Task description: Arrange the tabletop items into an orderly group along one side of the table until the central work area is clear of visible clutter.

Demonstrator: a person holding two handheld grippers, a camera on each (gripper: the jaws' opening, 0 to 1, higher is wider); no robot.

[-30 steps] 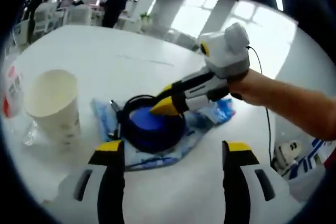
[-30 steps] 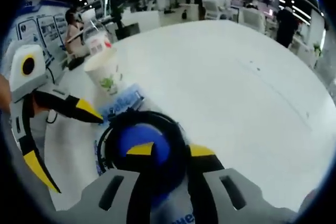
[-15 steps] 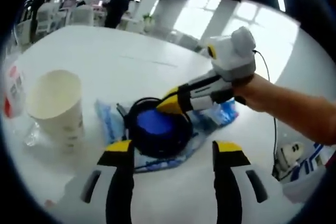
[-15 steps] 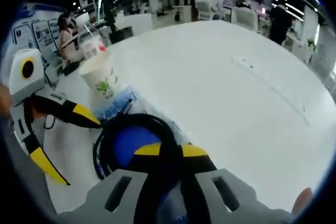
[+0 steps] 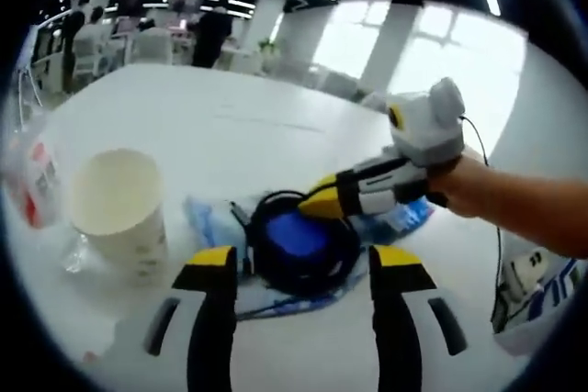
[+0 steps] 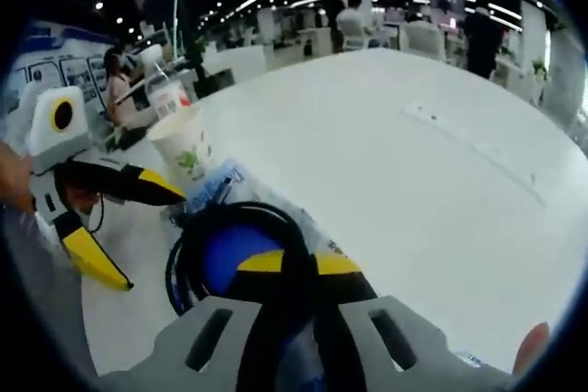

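Left gripper view: left gripper (image 5: 303,268) released, jaws spread, hovering just short of cable coil (image 5: 303,243) lying on blue pack (image 5: 207,222); cup (image 5: 119,201) and bottle (image 5: 32,181) near, to its left. Right gripper (image 5: 323,207) reaches in, clenched on coil's far rim.

Right gripper view: right gripper (image 6: 287,263) pinches coil (image 6: 241,254). Risk: coil sags or uncoils, drags pack, knocks cup (image 6: 182,142). Table (image 6: 413,162) wide open beyond; edge lies close behind left gripper (image 6: 129,231)

Matt paper cup (image 5: 118,204), glossy black cable (image 6: 241,223), smooth white table (image 6: 404,172)
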